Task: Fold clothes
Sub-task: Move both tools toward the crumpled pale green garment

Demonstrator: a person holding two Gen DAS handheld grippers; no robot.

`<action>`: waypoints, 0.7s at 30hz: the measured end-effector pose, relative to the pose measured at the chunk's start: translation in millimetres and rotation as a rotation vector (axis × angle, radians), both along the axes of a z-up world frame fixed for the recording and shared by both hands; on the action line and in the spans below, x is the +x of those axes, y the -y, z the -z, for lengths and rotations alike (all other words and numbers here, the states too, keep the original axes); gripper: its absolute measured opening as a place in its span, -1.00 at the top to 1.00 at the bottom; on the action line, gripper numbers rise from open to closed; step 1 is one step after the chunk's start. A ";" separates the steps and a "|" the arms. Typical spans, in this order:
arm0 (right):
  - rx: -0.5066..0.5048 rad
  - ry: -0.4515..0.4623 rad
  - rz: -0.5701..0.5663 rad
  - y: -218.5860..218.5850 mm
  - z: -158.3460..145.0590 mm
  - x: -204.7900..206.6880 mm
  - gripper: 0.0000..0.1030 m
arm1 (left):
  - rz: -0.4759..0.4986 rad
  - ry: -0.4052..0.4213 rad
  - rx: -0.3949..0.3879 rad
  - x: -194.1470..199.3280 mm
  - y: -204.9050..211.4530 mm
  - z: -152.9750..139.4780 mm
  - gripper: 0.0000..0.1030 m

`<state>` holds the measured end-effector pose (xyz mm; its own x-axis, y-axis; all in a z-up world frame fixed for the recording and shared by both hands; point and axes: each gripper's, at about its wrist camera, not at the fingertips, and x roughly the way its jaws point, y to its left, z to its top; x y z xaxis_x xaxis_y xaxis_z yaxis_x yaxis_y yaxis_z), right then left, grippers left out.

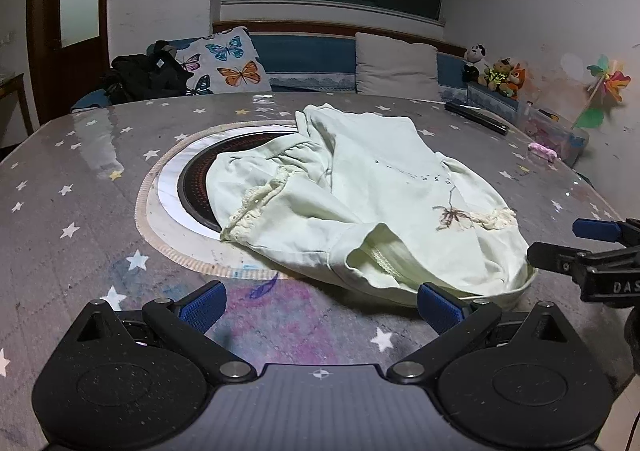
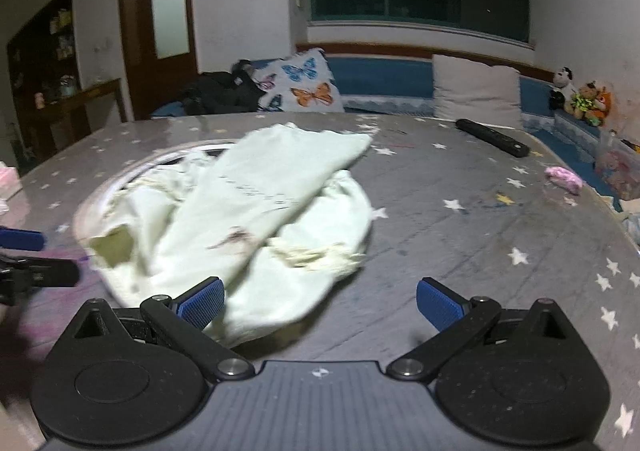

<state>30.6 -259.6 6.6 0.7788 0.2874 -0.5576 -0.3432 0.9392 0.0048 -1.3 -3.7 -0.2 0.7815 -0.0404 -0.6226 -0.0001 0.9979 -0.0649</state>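
Two grippers, both with jaws apart and empty. Left wrist view: left gripper low over the star-print table; pale green garment crumpled just ahead, its hem at the right fingertip; lace trim and a round inset disc under the cloth show only here. Right gripper pokes in at right. Right wrist view: right gripper, garment ahead-left, touching the left pad; remote far ahead-right; picture blurred.
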 end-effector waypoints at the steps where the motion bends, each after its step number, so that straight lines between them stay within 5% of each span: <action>1: -0.006 0.003 0.004 0.1 -0.4 0.5 -1.00 | 0.000 0.000 0.000 -0.6 1.6 0.1 -1.00; 21: 0.047 -0.052 -0.149 -24.2 -5.3 -42.5 -1.00 | 0.016 -0.012 0.004 -15.8 9.1 7.1 -1.00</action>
<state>-11.9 -235.4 11.9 0.6958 0.4243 -0.5794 -0.4770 0.8762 0.0687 -17.1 -12.9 -7.3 0.7731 -0.0501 -0.6323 0.0148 0.9980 -0.0610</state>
